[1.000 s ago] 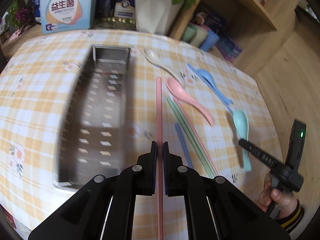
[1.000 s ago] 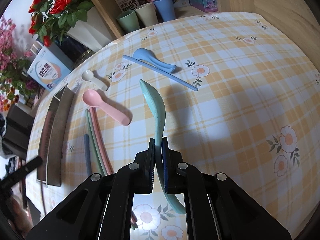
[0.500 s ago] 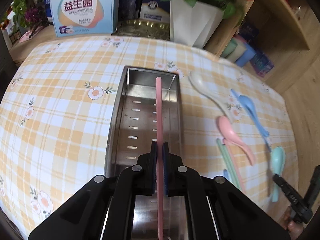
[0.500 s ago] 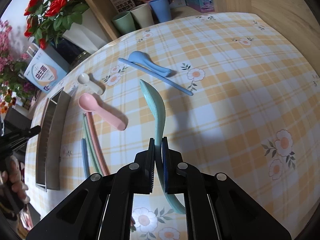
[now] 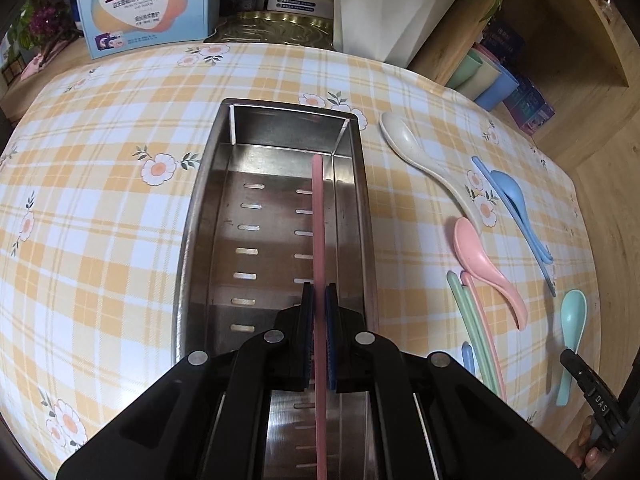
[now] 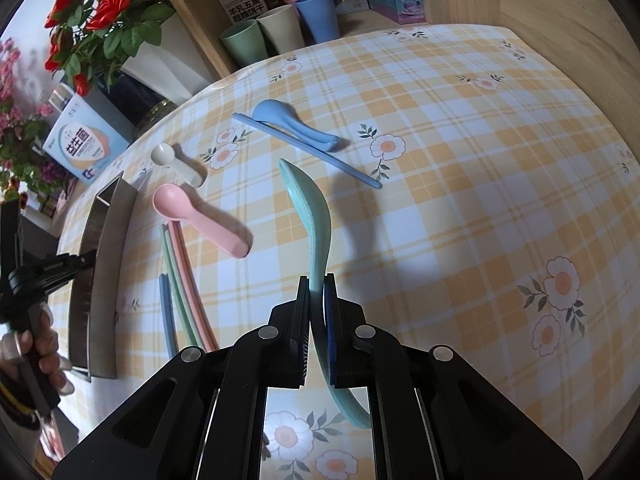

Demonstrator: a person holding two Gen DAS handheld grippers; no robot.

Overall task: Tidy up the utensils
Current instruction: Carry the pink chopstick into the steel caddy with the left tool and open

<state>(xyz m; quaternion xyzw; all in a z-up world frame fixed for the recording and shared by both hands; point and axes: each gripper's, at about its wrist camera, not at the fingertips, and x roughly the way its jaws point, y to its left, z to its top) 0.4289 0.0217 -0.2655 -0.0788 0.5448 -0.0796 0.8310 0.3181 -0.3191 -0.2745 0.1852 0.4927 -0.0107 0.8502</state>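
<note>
My left gripper (image 5: 319, 292) is shut on a pink chopstick (image 5: 318, 216), which points lengthwise into the steel tray (image 5: 200, 216), near its right wall. My right gripper (image 6: 318, 284) is shut on the handle of a teal spoon (image 6: 310, 216), held above the checked cloth. On the table lie a cream spoon (image 5: 416, 152), a pink spoon (image 5: 484, 264), a blue spoon (image 5: 510, 196) across a blue chopstick (image 6: 308, 146), and green, pink and blue chopsticks (image 5: 474, 320) side by side. The tray (image 6: 102, 256) shows at the left of the right wrist view.
A white flower pot (image 5: 384, 12), a printed box (image 5: 148, 4) and a gold tin stand behind the tray. Cups (image 6: 280, 32) sit on a wooden shelf at the table's far edge. A hand (image 6: 36, 344) holds the left gripper's handle.
My left gripper carried the pink chopstick leftward from beside the tray to over its inside and sank lower into it. The right gripper kept still with the teal spoon.
</note>
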